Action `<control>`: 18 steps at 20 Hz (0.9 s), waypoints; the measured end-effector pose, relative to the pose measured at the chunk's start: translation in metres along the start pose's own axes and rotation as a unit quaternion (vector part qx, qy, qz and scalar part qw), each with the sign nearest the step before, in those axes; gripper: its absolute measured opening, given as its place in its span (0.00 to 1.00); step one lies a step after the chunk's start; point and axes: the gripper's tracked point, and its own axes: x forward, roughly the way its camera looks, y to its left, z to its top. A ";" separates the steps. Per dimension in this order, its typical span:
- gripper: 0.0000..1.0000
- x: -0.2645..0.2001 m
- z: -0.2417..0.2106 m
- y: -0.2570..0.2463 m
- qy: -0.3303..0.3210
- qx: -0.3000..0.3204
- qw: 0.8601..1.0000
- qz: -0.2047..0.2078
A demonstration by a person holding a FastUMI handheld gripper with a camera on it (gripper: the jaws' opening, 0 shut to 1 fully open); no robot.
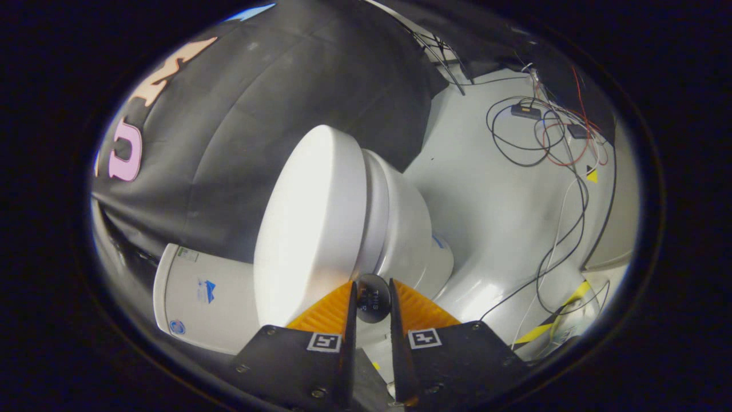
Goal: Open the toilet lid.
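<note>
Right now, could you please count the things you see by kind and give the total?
Toilet lid, closed: 1
Toilet bowl: 1
Toilet tank: 1
Round knob, sitting between the fingers of the gripper: 1
Small dark boxes on the floor cables: 2
Total: 6

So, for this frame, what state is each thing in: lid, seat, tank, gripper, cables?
toilet lid: down, closed over the seat.
seat: down on the bowl.
tank: behind the lid, its cover on.
gripper: fingers a narrow gap apart at the lid's front edge, a small round dark knob between them; whether they press on it is unclear.
cables: loose on the floor beyond the toilet.
</note>
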 end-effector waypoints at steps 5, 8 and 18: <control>0.17 -0.007 0.004 0.007 -0.006 -0.007 1.000 0.020; 0.14 -0.009 0.003 0.009 -0.006 -0.040 0.999 0.019; 0.04 -0.027 0.013 0.031 -0.027 -0.085 0.996 0.009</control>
